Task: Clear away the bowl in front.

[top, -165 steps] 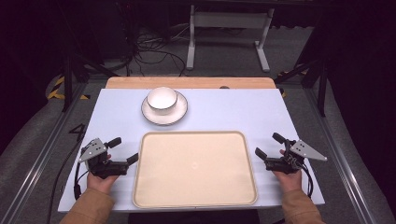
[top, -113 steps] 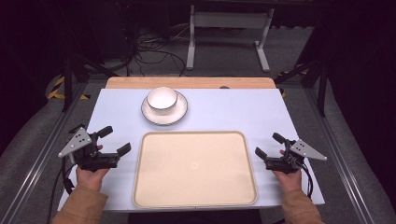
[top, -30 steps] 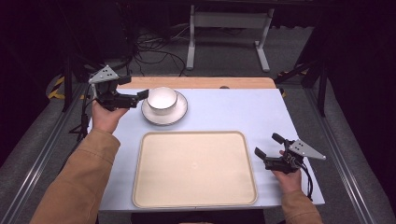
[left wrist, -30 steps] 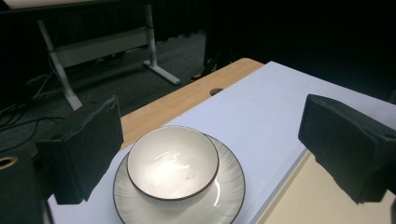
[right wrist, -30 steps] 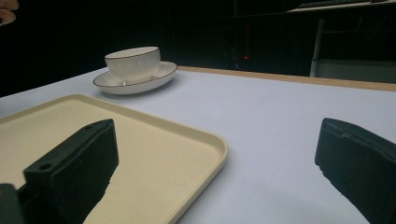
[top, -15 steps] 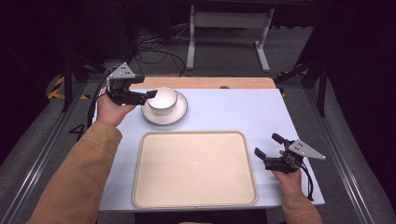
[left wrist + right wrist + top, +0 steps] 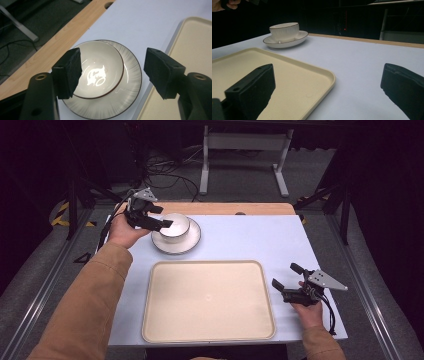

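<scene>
The left gripper [image 7: 159, 218] hovers, jaws spread wide, over the cup [image 7: 98, 68] on its saucer [image 7: 130, 85] at the table's far left, apparently to straddle the rim, while the right gripper [image 7: 286, 282], jaws likewise apart, rests beside the empty tray [image 7: 207, 300].

Dark room, grey floor [image 7: 45, 285], cables [image 7: 165, 172], metal stand [image 7: 245, 150] behind table [image 7: 250, 232]

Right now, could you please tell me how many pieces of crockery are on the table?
2: a white bowl at the far left of the table, and the saucer it sits on, just beyond the empty tray. Nothing seems hidden.
</scene>
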### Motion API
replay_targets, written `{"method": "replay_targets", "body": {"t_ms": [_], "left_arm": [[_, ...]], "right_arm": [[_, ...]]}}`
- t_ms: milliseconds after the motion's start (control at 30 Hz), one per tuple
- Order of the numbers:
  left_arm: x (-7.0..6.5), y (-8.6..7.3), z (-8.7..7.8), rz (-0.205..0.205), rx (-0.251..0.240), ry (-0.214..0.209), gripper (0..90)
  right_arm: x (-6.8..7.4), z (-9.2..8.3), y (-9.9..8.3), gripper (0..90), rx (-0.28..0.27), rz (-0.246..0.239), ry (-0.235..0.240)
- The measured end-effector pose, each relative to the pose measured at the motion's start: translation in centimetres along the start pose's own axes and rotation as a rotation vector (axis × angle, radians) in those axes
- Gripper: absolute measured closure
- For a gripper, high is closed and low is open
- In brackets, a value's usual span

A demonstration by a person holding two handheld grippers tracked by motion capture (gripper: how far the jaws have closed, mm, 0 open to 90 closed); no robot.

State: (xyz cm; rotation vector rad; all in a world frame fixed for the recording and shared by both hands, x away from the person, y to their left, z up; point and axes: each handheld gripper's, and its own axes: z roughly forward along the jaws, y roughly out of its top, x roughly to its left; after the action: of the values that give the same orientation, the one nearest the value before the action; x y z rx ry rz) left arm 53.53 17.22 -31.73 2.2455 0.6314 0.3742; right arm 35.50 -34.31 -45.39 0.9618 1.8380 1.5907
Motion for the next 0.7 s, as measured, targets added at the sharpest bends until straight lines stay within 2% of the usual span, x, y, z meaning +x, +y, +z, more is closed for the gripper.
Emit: {"method": "replay_targets", "body": {"t_ms": [467, 700], "left_arm": [[1.0, 0.0, 2.5, 0.023, 0.160, -0.004, 28.2], [0.6, -0.3, 4.2, 0.055, 0.223, -0.075, 30.2]], "right_arm": [[0.1, 0.1, 0.0, 0.1, 0.005, -0.005, 0.006], [0.1, 0.1, 0.0, 0.1, 0.006, -0.009, 0.012]]}}
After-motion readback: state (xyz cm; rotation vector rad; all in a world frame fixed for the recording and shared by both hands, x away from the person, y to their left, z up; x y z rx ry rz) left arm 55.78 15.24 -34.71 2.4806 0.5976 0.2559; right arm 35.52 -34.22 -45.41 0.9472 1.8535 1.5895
